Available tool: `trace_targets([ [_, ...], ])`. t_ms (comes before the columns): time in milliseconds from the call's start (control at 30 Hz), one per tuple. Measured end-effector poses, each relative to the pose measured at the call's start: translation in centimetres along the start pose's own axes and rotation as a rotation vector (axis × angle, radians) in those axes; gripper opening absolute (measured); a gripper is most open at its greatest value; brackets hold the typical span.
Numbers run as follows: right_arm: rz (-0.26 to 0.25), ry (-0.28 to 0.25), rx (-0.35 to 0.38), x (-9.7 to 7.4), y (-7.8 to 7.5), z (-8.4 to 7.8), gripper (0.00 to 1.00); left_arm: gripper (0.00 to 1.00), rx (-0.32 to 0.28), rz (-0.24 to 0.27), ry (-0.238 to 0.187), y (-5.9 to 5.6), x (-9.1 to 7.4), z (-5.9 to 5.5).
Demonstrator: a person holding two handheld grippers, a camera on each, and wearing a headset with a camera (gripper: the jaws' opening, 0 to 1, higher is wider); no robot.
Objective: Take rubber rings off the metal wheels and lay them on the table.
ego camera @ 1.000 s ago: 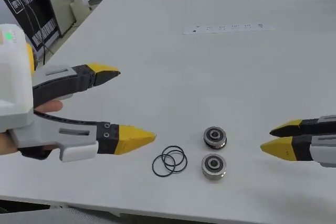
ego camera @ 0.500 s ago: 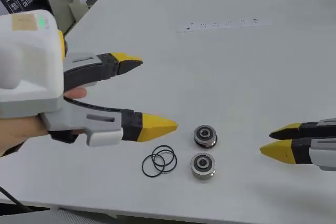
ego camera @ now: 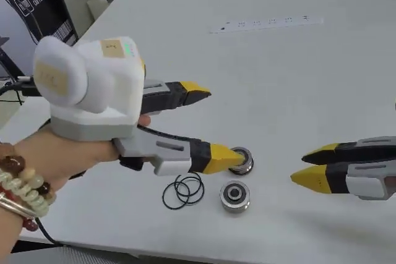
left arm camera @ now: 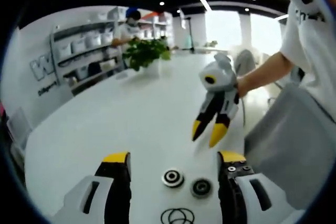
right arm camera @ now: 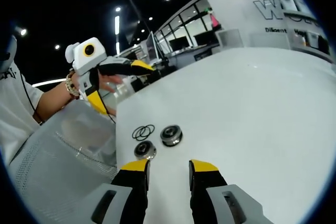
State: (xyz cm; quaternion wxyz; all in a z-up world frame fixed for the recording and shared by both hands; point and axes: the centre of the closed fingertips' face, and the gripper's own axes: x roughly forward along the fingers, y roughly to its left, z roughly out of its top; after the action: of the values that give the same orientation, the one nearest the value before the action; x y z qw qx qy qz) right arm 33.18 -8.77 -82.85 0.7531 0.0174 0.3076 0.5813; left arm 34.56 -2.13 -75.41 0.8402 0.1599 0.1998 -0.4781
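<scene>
Head view: L gripper (ego camera: 223, 125), jaws spread, hung at far wheel (ego camera: 242, 161); R gripper (ego camera: 299, 166), jaws parted, sat idle; likely best was pinching ring only, w/o shoving wheel.

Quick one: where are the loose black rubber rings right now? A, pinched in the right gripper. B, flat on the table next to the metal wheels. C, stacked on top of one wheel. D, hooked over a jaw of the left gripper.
B: the rubber rings lie in a loose overlapping bunch flat on the table, just beside the nearer metal wheel.
</scene>
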Motion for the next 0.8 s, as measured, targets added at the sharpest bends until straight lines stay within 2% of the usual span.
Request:
trace_targets([
  [100,0.015,0.002,-0.005,0.5,0.1,0.0,0.27,0.64,-0.015,-0.002,-0.002,0.2,0.8,-0.4],
  [267,0.02,0.027,-0.039,1.4,-0.2,-0.1,0.27,0.55,-0.014,-0.003,0.038,0.6,2.2,-1.9],
  [400,0.034,0.033,-0.064,2.4,-0.1,0.2,0.27,0.46,0.032,0.038,0.058,1.4,2.9,-2.9],
  [467,0.04,0.039,-0.08,3.0,-0.2,0.4,0.26,0.4,0.026,0.038,0.061,1.4,3.2,-3.3],
  [567,0.041,0.047,-0.098,3.7,-0.3,0.5,0.26,0.37,0.004,0.033,0.079,1.3,3.7,-4.3],
  [667,0.048,0.049,-0.113,4.6,-0.4,0.9,0.26,0.34,0.017,0.02,0.119,0.9,4.1,-5.5],
  [800,0.055,0.052,-0.121,5.3,-0.5,1.1,0.25,0.31,-0.013,0.013,0.115,0.9,4.7,-5.8],
])
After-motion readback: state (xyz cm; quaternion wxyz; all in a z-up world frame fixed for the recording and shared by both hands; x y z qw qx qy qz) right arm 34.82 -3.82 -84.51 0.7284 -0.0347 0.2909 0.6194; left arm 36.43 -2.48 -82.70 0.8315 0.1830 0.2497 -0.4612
